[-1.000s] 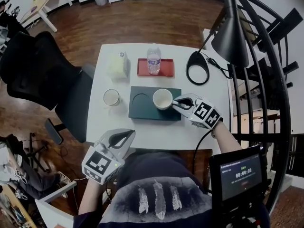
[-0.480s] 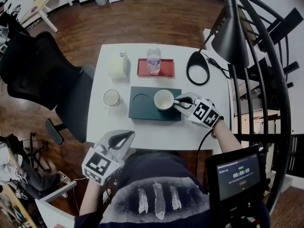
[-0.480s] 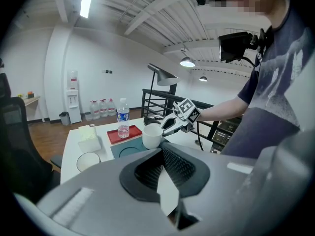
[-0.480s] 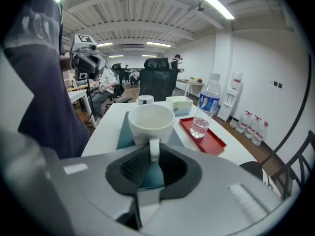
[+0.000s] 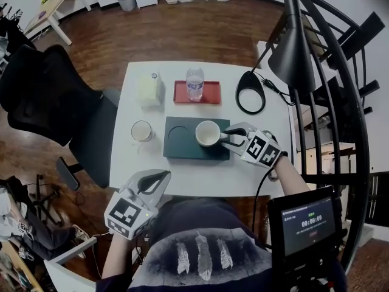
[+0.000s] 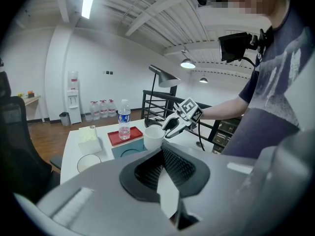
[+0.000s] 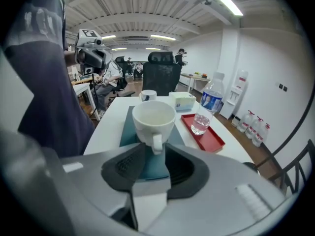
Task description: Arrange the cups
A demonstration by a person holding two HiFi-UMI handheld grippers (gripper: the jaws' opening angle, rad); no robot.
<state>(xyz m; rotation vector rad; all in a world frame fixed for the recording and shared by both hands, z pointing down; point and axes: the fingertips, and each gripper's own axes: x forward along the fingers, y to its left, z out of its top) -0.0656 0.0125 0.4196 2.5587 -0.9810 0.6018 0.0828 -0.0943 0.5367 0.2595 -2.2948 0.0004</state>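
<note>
A white cup (image 5: 208,133) stands upright on the right half of a dark green tray (image 5: 182,146). Its handle (image 7: 157,144) points at my right gripper (image 5: 228,136). The right jaws are opening, with the handle between them and a gap on each side. A second white cup (image 5: 141,131) sits on the table left of the tray, next to the tray's empty round recess (image 5: 179,132). My left gripper (image 5: 159,178) hangs shut and empty off the table's near edge, close to my body.
A water bottle (image 5: 195,83) stands on a red tray (image 5: 211,93) behind the green tray. A tissue box (image 5: 150,89) is at the back left, a black lamp base (image 5: 250,93) at the back right. An office chair (image 5: 55,96) stands left, a black railing (image 5: 340,102) right.
My right gripper's jaws have spread apart around the cup's handle. The cup stays on the tray. The left gripper has not moved.
</note>
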